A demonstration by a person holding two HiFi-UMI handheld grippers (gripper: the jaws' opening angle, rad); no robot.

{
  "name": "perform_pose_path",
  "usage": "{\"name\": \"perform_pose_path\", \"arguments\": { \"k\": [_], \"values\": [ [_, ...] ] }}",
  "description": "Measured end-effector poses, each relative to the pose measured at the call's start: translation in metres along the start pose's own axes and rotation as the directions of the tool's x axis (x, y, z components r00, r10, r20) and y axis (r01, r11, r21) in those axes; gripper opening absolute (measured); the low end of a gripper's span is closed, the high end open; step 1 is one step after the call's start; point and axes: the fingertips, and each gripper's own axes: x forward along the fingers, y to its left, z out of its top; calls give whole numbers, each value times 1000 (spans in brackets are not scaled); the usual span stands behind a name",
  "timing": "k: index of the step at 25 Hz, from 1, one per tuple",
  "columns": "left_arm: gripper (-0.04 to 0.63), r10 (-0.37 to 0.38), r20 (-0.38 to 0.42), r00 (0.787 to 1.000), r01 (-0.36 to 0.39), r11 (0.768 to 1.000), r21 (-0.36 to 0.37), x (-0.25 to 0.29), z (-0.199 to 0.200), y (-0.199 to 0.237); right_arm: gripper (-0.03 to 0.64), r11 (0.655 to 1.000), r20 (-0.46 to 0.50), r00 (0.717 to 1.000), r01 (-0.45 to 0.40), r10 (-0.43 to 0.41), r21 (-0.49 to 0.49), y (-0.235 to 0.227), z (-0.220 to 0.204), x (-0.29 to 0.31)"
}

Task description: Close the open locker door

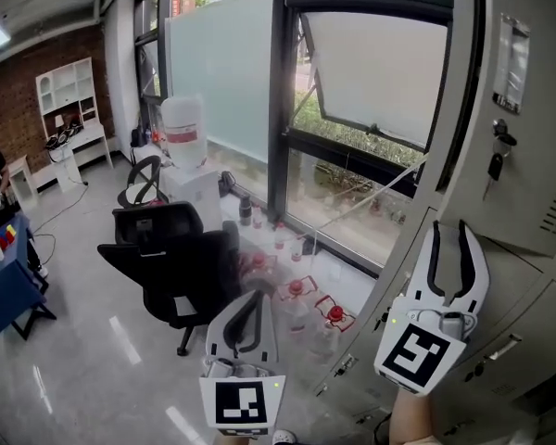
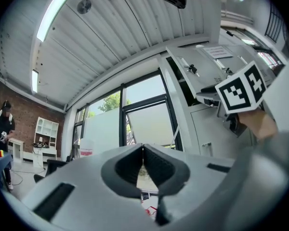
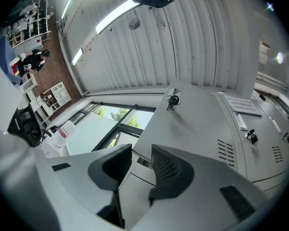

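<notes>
while the locker door (image 1: 530, 128) hangs open, bottles (image 1: 334, 316) and a chair (image 1: 176, 269) stand nearby.

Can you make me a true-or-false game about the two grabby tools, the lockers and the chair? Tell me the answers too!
1. The right tool has its jaws apart with nothing between them. True.
2. The left tool is gripping a key. False: its jaws are together and hold nothing.
3. Some keys hang from the lock of a grey locker door. True.
4. The office chair is red. False: it is black.
</notes>
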Motion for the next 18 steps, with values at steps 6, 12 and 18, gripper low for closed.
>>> {"name": "perform_pose_path", "arguments": {
  "k": [6, 12, 18],
  "values": [
    [3, -49, -14, 999, 49, 999, -18, 35, -11, -3, 133, 1000, -29, 999, 17, -17, -7, 3, -12, 25],
    [5, -132, -20, 991, 131, 990, -47, 66, -20, -9, 92, 995, -44, 994, 99, -100, -12, -17, -18, 38],
    [4, -233, 0, 972, 233, 971, -54, 94, -16, -11, 91, 991, -117, 985, 123, -129, -50, -14, -27, 49]
  ]
}}
